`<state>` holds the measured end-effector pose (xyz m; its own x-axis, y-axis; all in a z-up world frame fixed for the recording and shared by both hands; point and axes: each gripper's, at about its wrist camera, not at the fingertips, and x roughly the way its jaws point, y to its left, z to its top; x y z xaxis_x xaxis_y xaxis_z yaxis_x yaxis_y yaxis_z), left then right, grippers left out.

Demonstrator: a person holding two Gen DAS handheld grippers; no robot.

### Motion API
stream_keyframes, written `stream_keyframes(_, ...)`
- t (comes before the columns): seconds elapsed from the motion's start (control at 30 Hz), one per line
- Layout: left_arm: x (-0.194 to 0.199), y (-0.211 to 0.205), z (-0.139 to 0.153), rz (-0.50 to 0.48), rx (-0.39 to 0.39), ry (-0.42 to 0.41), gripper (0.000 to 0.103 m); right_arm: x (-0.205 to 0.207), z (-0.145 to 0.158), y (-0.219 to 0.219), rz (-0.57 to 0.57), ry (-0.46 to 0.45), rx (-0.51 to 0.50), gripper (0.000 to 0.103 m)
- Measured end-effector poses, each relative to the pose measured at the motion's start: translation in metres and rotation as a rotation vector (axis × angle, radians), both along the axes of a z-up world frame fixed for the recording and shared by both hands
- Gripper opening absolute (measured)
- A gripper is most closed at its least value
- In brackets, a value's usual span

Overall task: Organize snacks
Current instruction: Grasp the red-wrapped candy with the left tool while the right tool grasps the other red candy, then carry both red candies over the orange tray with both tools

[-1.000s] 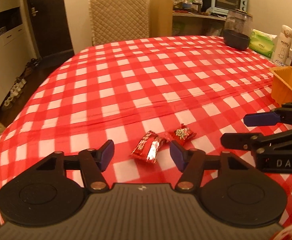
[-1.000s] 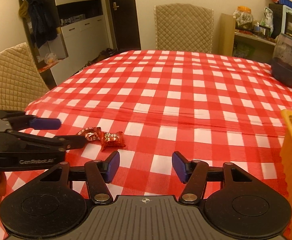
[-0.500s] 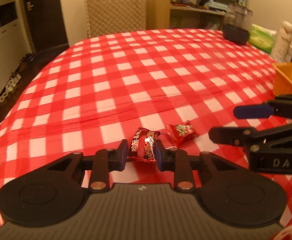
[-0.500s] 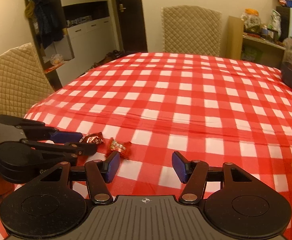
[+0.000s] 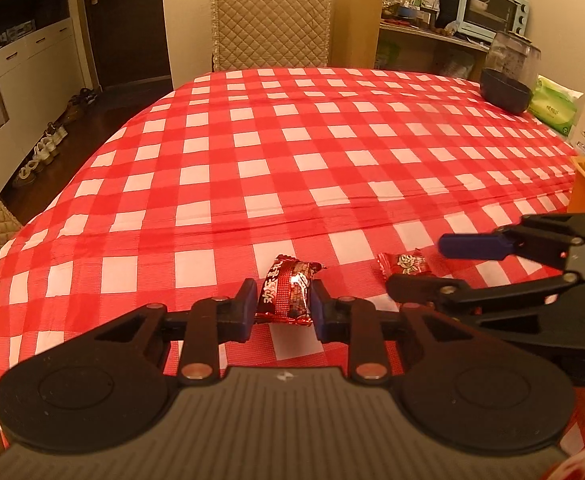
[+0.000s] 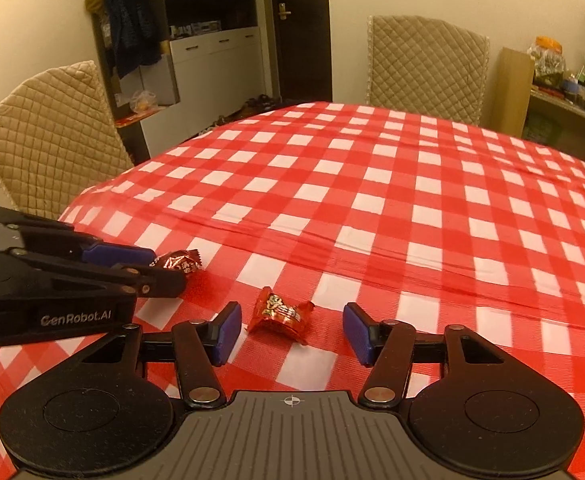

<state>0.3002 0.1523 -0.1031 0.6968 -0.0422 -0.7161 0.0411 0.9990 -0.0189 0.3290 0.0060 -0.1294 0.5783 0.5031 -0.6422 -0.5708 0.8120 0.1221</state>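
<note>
Left gripper [image 5: 283, 307]: pressed on the dark red snack [image 5: 287, 293], lying on the bench [image 5: 292, 152].
Right gripper [image 6: 291, 333]: closing, pads not touching the bright red snack [image 6: 282, 315] between them, right of the dark red snack.

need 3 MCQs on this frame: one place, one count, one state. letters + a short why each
1. Where is the loose snack?
A. in the orange bin
B. on the tablecloth between the right claw's fingers
C. on a chair

2. How many wrapped snacks are in view?
A. two
B. four
C. none

3. What is the left claw doing?
A. open over bare cloth
B. shut on a cup
C. shut on a dark red snack

Answers: B, it lies on the tablecloth inside the right claw, whose jaws are closing without touching it; A, one held and one loose; C, both pads press the wrapper's sides.
</note>
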Motion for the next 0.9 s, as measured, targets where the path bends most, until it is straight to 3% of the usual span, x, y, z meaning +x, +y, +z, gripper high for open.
stream_keyframes(0.03,0.0,0.0,0.0,0.002,-0.001,0.001,0.025,0.001,-0.002,0.003,0.003,0.001,-0.003,0.043)
stream_keyframes(0.3,0.001,-0.001,0.0,-0.001,-0.01,0.003,0.025,0.0,-0.007,0.012,-0.002,-0.029,-0.036,0.025)
stream_keyframes(0.57,-0.011,-0.008,0.007,-0.001,-0.022,-0.018,0.025,-0.01,0.008,-0.01,-0.08,-0.031,-0.032,0.024)
stream_keyframes(0.9,-0.046,-0.052,0.032,-0.021,-0.027,-0.072,0.025,-0.055,0.036,-0.065,-0.215,-0.003,-0.021,0.024)
